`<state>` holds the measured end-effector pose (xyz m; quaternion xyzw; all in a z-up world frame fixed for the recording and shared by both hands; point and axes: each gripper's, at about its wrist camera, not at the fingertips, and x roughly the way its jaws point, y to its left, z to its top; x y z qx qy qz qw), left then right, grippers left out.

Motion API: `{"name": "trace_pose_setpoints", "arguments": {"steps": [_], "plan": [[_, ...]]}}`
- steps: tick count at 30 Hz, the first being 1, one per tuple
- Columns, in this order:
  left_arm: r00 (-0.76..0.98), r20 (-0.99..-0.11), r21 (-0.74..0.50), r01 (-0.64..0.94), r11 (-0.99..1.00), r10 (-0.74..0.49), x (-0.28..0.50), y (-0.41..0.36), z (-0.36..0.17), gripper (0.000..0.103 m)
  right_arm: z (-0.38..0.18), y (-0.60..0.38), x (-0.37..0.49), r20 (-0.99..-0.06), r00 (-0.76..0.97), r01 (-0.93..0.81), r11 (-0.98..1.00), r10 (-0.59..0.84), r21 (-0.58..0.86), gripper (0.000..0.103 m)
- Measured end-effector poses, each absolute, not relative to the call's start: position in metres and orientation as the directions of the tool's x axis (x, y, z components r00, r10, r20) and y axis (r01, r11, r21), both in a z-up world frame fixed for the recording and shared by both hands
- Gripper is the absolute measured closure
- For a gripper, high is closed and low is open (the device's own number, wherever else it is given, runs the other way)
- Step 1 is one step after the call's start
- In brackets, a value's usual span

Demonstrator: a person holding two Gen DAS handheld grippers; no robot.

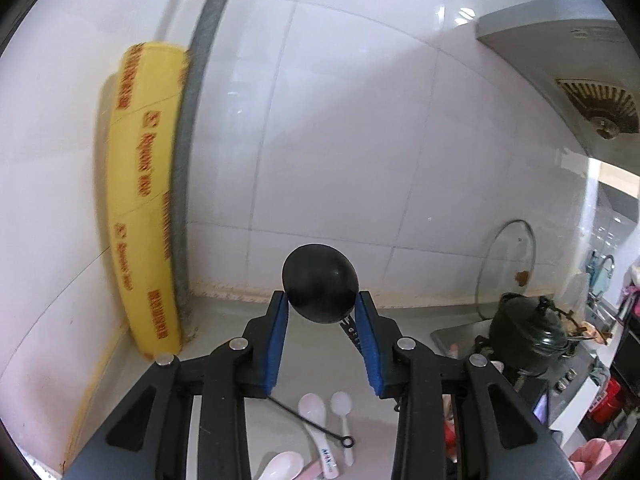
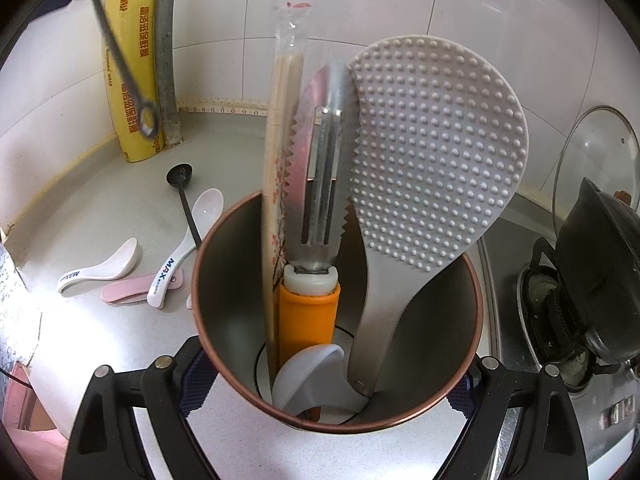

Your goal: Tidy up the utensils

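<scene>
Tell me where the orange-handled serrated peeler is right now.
In the right wrist view, the orange-handled serrated peeler stands upright inside the copper-rimmed metal cup, between the wrapped wooden chopsticks on its left and the dimpled grey rice paddle on its right.

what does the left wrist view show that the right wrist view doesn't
Left wrist only: the black spoon, its bowl between the blue pads of the left gripper, and a range hood.

Right wrist only: the right gripper clamped around a metal utensil cup, which holds a dotted rice paddle, an orange-handled peeler, wrapped chopsticks and a white spoon.

Both: the yellow wrap box, white ceramic spoons lying on the counter, the glass lid and the black pot.
</scene>
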<state>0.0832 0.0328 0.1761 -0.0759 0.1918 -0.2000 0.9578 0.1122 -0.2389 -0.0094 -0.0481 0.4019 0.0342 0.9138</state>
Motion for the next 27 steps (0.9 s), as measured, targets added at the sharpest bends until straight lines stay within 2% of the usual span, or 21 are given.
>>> {"name": "trace_pose_setpoints", "arguments": {"steps": [8, 13, 19, 23, 27], "plan": [[0.810, -0.305, -0.186, 0.464, 0.866, -0.500, 0.081, -0.001, 0.197, 0.069, -0.009, -0.238, 0.112, -0.738, 0.675, -0.101, 0.993, 0.023, -0.062, 0.010], [0.774, -0.311, -0.177, 0.523, 0.834, -0.552, 0.084, -0.025, 0.200, 0.074, -0.010, -0.238, 0.111, -0.737, 0.675, -0.101, 0.993, 0.025, -0.059, 0.010], [0.742, -0.321, -0.151, 0.573, 0.805, -0.589, 0.087, -0.052, 0.202, 0.074, -0.010, -0.239, 0.111, -0.737, 0.675, -0.101, 0.993, 0.024, -0.060, 0.010], [0.742, -0.371, -0.155, 0.543, 0.825, -0.558, 0.097, -0.054, 0.189, 0.074, -0.010, -0.239, 0.112, -0.738, 0.675, -0.101, 0.993, 0.023, -0.061, 0.010], [0.705, -0.518, -0.192, 0.455, 0.869, -0.484, 0.129, -0.048, 0.150, 0.074, -0.011, -0.239, 0.111, -0.738, 0.675, -0.100, 0.993, 0.023, -0.061, 0.010]]}}
